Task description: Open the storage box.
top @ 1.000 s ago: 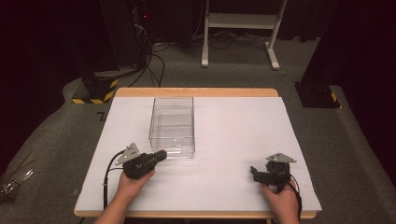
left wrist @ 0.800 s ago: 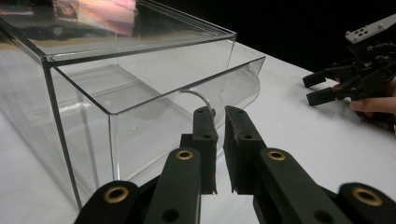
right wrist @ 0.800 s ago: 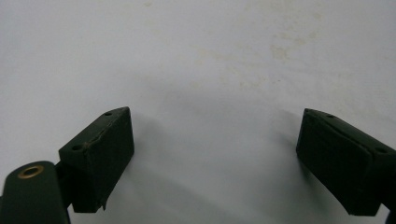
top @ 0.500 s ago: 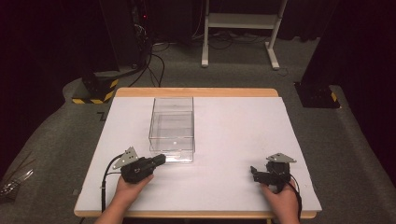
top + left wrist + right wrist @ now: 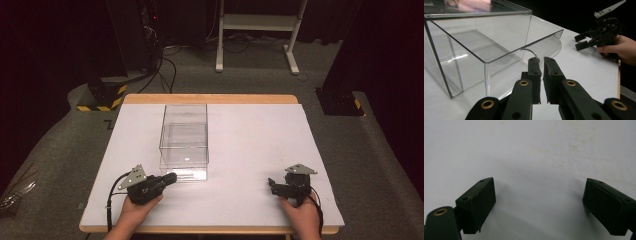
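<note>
A clear plastic box (image 5: 184, 140) stands on the white table (image 5: 255, 135), left of centre. In the left gripper view the clear box (image 5: 486, 37) has a rounded flap and a thin curved handle at its near corner. My left gripper (image 5: 171, 178) lies just in front of that corner, its jaws (image 5: 539, 60) shut with a thin slit and nothing between them. My right gripper (image 5: 271, 182) rests near the table's front right, well apart from the box. In its own view the right gripper (image 5: 536, 195) is wide open over bare white table. The right gripper (image 5: 581, 41) is also seen across the table from the left one.
The table's wooden front edge (image 5: 210, 230) runs just under both hands. Behind the table, on the grey carpet, stand a white frame (image 5: 260, 30), a black stand with a yellow-black striped base (image 5: 102, 97) and another black base (image 5: 340, 100). Cables (image 5: 165, 65) trail on the floor.
My left gripper has slid a little toward the table's near edge, away from the box. The right gripper has stayed put.
</note>
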Demonstrator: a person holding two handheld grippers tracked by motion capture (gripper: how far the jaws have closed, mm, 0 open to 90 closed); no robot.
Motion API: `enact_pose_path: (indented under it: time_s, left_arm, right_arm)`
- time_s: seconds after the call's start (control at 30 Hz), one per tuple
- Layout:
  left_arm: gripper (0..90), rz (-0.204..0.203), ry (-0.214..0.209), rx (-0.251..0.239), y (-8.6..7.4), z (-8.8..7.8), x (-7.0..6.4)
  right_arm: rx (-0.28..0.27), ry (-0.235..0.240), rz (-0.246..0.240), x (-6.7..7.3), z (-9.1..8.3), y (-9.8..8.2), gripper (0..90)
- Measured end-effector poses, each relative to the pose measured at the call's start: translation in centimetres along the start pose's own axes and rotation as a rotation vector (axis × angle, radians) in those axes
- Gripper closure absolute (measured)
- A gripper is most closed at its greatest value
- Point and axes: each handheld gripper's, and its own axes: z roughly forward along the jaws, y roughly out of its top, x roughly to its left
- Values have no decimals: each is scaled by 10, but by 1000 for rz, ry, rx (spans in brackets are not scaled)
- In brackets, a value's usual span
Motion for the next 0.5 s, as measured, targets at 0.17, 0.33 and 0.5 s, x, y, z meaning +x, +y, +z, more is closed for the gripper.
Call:
enact_pose_path:
  time_s: [0.17, 0.33, 0.5]
  left_arm:
    - [843, 5, -10, 6, -3, -6, -8]
    - [845, 15, -16, 13, -5, -10, -14]
    - [845, 20, -25, 19, -8, -15, -18]
  right_arm:
    - [0, 0, 0, 0, 0, 0, 113]
    - [0, 0, 0, 0, 0, 0, 113]
    - [0, 0, 0, 0, 0, 0, 113]
